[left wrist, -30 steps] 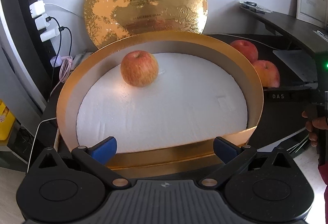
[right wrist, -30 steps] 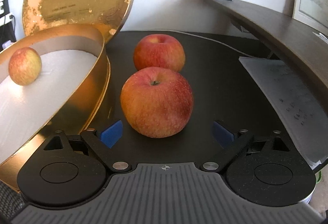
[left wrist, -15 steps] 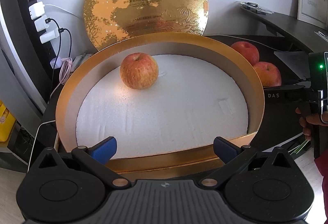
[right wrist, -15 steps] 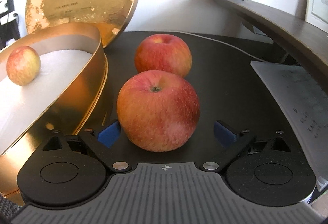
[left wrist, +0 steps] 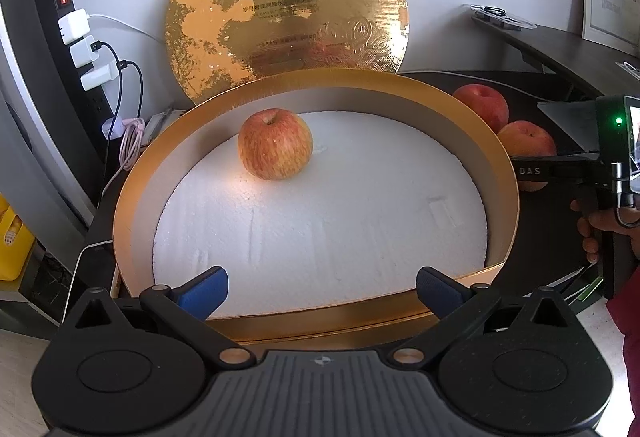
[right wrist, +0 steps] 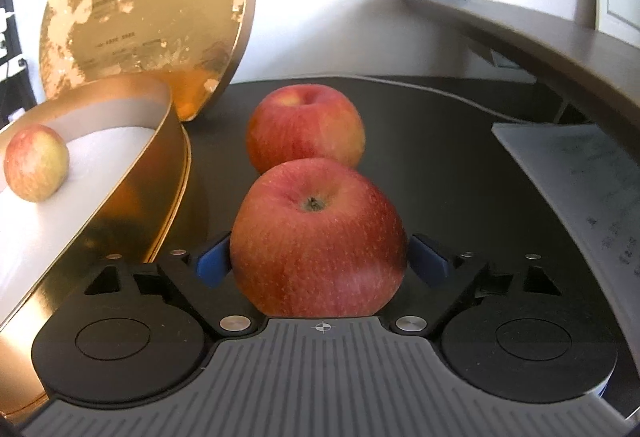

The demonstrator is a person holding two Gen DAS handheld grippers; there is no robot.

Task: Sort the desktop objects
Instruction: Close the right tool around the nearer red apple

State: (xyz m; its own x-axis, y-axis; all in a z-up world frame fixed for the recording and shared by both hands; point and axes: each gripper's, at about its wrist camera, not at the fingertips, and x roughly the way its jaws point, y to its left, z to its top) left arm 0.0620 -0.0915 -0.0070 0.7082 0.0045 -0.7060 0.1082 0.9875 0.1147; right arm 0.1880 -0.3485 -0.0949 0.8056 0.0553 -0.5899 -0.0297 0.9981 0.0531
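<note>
Where the right gripper (right wrist: 319, 257) sits, its blue pads (right wrist: 429, 260) have just been closing and now touch both sides of the near apple (right wrist: 318, 237), so it grips it. That apple's bottom is hidden behind the gripper body. A far apple (right wrist: 305, 127) sits just behind it on the black desk (right wrist: 440, 157). Only the left view shows the whole gold box (left wrist: 505, 173), with one apple (left wrist: 275, 144) on its white foam, far left. That view's left gripper (left wrist: 322, 287) is open and holds nothing. A hand (left wrist: 608, 229) at the right edge is partly cut off.
</note>
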